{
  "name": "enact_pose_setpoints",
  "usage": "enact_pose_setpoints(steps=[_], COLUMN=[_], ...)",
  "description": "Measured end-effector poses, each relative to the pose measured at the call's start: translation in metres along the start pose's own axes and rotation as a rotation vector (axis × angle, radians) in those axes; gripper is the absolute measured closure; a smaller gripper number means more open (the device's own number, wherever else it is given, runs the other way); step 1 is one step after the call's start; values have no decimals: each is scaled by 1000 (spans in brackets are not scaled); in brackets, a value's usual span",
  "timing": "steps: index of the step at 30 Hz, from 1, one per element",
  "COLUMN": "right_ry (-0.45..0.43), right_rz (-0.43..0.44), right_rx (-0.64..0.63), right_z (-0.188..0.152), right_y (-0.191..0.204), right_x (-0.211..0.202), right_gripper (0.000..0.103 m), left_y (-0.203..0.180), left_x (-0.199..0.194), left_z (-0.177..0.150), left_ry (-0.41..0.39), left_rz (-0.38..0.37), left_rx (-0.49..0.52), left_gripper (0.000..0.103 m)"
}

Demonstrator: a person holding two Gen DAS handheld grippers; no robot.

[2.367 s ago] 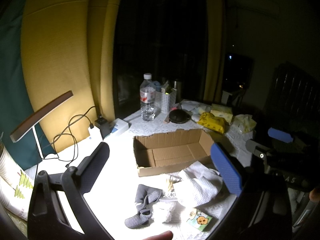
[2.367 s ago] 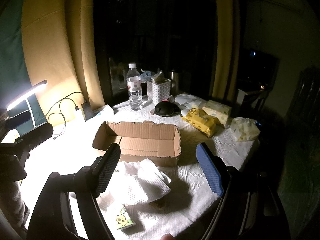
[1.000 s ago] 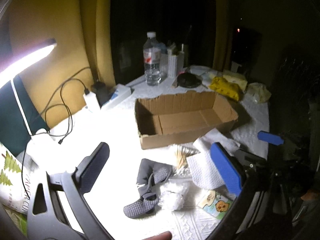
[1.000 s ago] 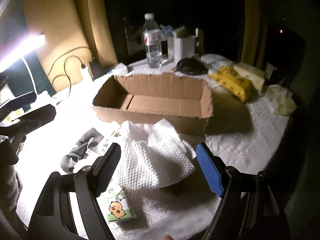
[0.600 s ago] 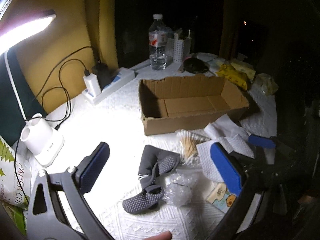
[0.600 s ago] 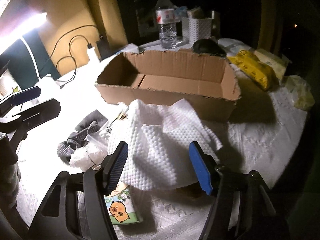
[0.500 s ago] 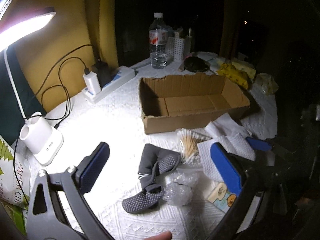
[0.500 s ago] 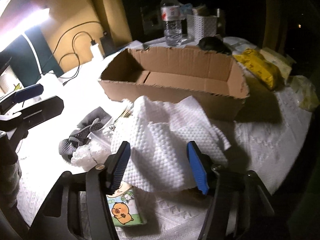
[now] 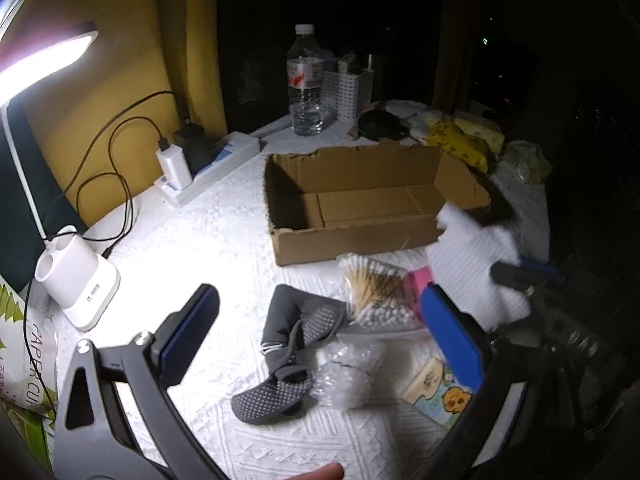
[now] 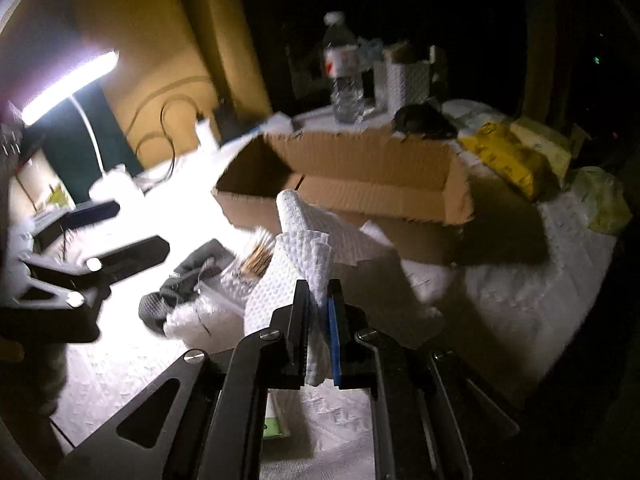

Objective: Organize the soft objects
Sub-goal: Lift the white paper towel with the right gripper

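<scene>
- R gripper (image 10: 318, 322): jaws just closed, now pinched on white paper towel (image 10: 296, 252); fold sticks up ahead of the pads, only clear in R wrist view.
- L gripper (image 9: 320, 344): jaws wide, nothing between pads; grey socks (image 9: 288, 344) & bubble wrap (image 9: 346, 372) on cloth betw. the fingers, shown sharp in L view only.
- Ahead of both: open cardboard box (image 9: 360, 232), empty.
- White textured tablecloth (image 9: 192, 240), lamp (image 9: 44, 56) lit at left, room dark.
- Both grippers angled down at table.
</scene>
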State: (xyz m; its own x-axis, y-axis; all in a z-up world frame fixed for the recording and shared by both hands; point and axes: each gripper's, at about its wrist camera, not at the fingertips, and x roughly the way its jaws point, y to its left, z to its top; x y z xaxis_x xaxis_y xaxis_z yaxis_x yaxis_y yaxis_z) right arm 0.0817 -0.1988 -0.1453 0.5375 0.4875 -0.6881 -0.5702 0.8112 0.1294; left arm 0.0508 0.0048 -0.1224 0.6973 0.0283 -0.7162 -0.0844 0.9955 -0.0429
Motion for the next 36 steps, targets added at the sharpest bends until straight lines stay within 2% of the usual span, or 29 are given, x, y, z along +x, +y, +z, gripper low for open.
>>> enact_pose_setpoints(steps=[4, 12, 13, 14, 15, 16, 20, 22, 24, 29, 31, 33, 35, 36], right_ry=[-43, -53, -48, -46, -38, -25, 3, 2, 15, 29, 34, 42, 51, 59], right_rz=[-24, -22, -17, -16, -13, -13, -1, 19, 24, 30, 14, -5, -22, -35], right_rx=[30, 138, 157, 167, 190, 211, 248, 226, 204, 155, 154, 143, 137, 135], right_z=[4, 1, 0, -1, -2, -3, -10, -10, -12, -15, -18, -22, -27, -32], right_y=[-19, -65, -72, -76, -84, -92, -102, -97, -90, -70, -67, -64, -62, -61], right_x=[-17, -24, -21, -20, -15, -9, 5, 9, 14, 14, 9, 5, 2, 1], right_gripper=[94, 93, 91, 85, 75, 72, 72, 74, 94, 95, 90, 68, 56, 53], left_y=[-8, -26, -28, -30, -33, -34, -38, -37, -36, -33, -32, -32, -32, -33], left_x=[-2, 2, 4, 5, 6, 6, 8, 8, 7, 6, 5, 4, 3, 3], left_z=[2, 5, 5, 5, 5, 5, 5, 5, 4, 2, 1, -1, -4, -5], left_ry=[-4, 2, 6, 9, 12, 14, 17, 17, 17, 15, 13, 12, 15, 17], left_rz=[-8, -14, -14, -15, -16, -16, -11, -7, -7, -19, -28, -37, -49, -53], left_rx=[9, 36, 39, 41, 44, 48, 55, 52, 50, 53, 51, 50, 54, 56], left_gripper=[2, 2, 2, 2, 2, 2, 2, 2, 2, 2, 2, 2, 2, 2])
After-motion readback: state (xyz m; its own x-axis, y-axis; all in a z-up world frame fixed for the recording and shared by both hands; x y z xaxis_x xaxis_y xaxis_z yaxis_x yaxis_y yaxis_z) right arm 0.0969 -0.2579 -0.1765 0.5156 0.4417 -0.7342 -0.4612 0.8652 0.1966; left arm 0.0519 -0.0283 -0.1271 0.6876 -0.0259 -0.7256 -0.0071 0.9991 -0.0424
